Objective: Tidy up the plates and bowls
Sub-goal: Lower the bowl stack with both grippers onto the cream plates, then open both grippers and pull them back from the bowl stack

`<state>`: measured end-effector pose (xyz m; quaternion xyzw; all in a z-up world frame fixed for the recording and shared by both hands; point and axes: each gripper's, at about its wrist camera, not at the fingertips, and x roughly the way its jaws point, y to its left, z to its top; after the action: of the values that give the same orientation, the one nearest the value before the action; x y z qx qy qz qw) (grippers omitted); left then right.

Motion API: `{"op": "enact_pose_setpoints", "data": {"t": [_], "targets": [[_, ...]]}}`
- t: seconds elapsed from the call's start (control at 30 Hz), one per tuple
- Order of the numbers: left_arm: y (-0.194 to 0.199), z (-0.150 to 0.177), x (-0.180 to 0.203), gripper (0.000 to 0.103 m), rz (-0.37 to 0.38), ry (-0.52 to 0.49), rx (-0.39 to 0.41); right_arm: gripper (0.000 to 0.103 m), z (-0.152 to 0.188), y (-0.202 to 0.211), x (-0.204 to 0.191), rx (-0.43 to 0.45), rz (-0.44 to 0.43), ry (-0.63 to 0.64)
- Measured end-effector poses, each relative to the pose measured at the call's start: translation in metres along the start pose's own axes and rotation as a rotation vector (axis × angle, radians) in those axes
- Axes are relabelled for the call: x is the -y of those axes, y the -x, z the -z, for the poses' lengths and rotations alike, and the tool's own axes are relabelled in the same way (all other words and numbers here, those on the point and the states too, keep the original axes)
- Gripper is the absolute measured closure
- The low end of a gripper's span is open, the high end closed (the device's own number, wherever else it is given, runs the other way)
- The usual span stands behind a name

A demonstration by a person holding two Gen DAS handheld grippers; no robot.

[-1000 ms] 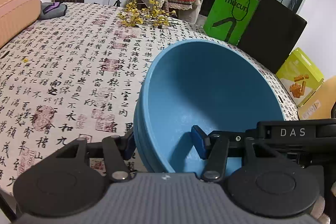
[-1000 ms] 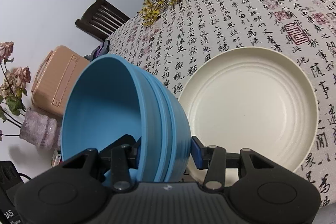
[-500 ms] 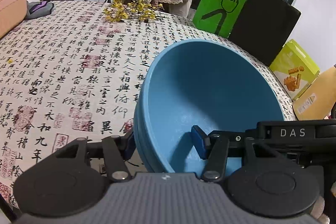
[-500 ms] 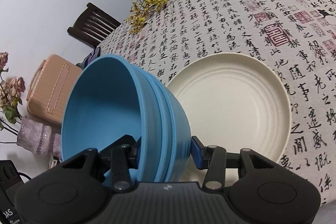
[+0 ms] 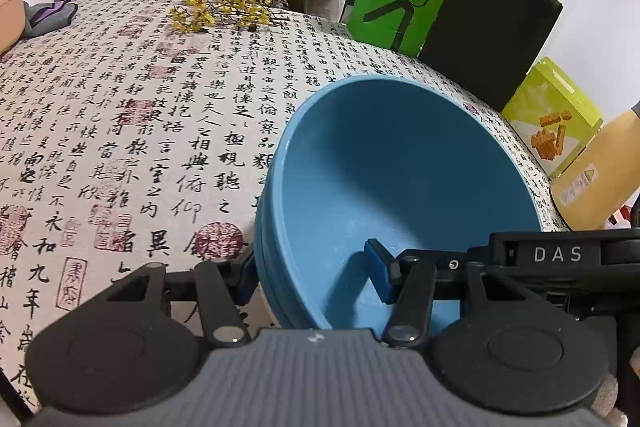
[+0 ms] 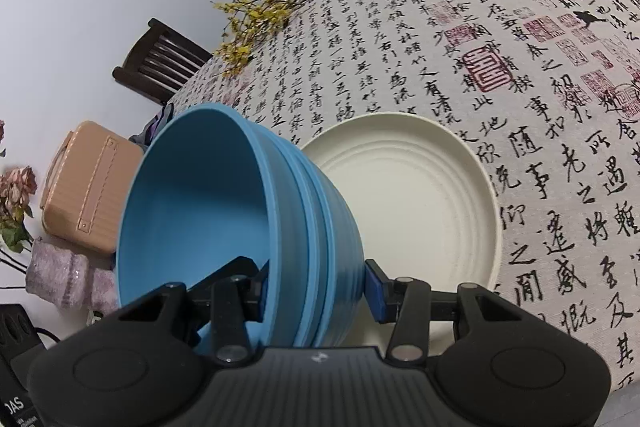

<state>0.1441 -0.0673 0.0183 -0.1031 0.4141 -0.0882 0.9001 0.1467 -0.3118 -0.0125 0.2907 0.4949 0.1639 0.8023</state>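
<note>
Both grippers are clamping the nested stack of round blue plastic bowls (image 5: 400, 187): left gripper (image 5: 316, 279) and right gripper (image 6: 316, 287) each pinching its wall, cream ridged round plate (image 6: 420, 211) lying just beyond the right fingers.

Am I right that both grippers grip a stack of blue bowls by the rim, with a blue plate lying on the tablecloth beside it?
Not quite: the plate is cream, not blue, as the right wrist view shows. The rest holds: the left gripper and the right gripper each clamp the rim of the stack of blue bowls, above the tablecloth.
</note>
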Motion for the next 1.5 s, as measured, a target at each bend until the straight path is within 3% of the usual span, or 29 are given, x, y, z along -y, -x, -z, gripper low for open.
{"op": "enact_pose_setpoints", "data": {"t": [1.0, 1.13, 1.27, 1.33, 1.5], "targets": [[-0.031, -0.003, 0.021, 0.048, 0.013, -0.045, -0.019, 0.058, -0.015, -0.005, 0.038, 0.010, 0.005, -0.062], [-0.026, -0.004, 0.019, 0.041, 0.025, -0.041, 0.003, 0.055, -0.015, -0.002, 0.037, 0.020, 0.005, -0.056], [-0.016, -0.003, 0.014, 0.026, 0.009, -0.037, 0.042, 0.042, -0.014, 0.007, 0.036, 0.044, -0.011, -0.050], [-0.010, -0.002, 0.010, 0.024, 0.001, -0.038, 0.066, 0.037, -0.013, 0.013, 0.034, 0.066, -0.016, -0.044], [0.010, 0.001, -0.001, 0.011, 0.006, -0.032, 0.126, 0.031, -0.008, 0.027, 0.029, 0.108, -0.037, -0.025]]}}
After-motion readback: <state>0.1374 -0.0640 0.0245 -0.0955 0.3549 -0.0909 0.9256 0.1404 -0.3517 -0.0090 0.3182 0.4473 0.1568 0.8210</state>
